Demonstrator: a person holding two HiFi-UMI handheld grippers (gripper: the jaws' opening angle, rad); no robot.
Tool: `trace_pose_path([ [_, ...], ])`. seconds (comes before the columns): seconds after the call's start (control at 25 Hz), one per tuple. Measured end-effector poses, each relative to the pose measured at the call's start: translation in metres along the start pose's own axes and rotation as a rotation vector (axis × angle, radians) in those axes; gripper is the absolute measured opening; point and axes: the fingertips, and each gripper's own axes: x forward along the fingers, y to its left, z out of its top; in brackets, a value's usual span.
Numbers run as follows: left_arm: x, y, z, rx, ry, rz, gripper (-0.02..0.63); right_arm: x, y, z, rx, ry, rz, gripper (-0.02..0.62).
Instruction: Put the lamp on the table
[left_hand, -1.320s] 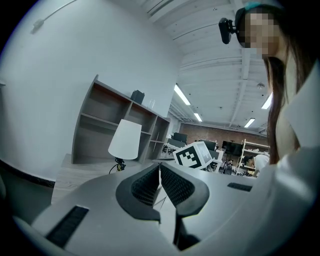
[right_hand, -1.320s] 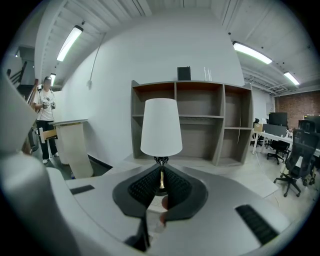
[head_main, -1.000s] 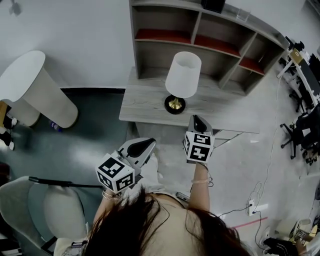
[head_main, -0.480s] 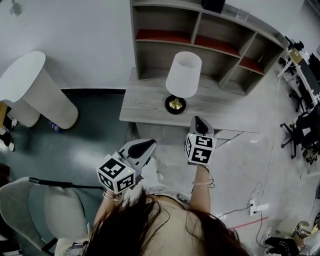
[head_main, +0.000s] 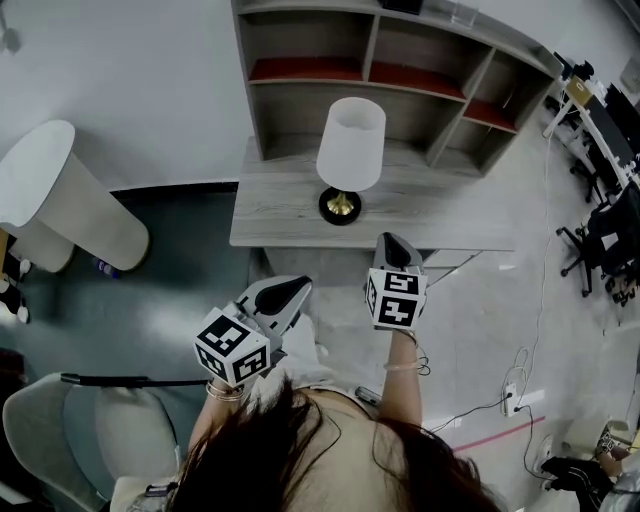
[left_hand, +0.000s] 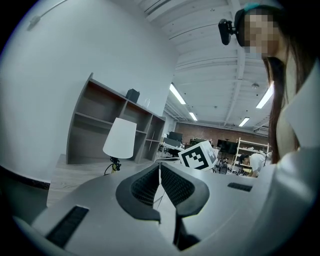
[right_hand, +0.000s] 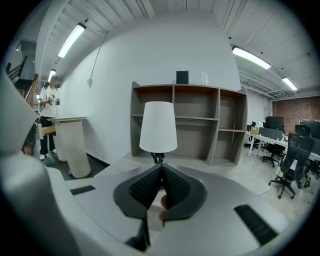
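Though upright, lamp (head_main: 350, 145) stem shade-hidden.

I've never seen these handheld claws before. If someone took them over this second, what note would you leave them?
Left gripper: shut, empty, held short of the table.
Right gripper: jaws have just closed fully, nothing in them, by the table's front edge.
Lamp: upright on the table, in front of the shelf unit.
Done: lamp placed.
Left: apparently nothing.

No readable text, no labels, no numbers
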Motion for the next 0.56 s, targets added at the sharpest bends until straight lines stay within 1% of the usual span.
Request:
trace_pose_path([
  [0.36, 0.002, -0.001, -0.002, 0.008, 0.017, -0.004, 0.02, -0.003, -0.005, 0.004, 0.002, -0.057, -0.021, 0.025],
  [0.56, 0.006, -0.002, -0.001, 0.007, 0.015, -0.01, 0.019, -0.003, -0.012, 0.003, -0.015, -0.065, -0.038, 0.025],
])
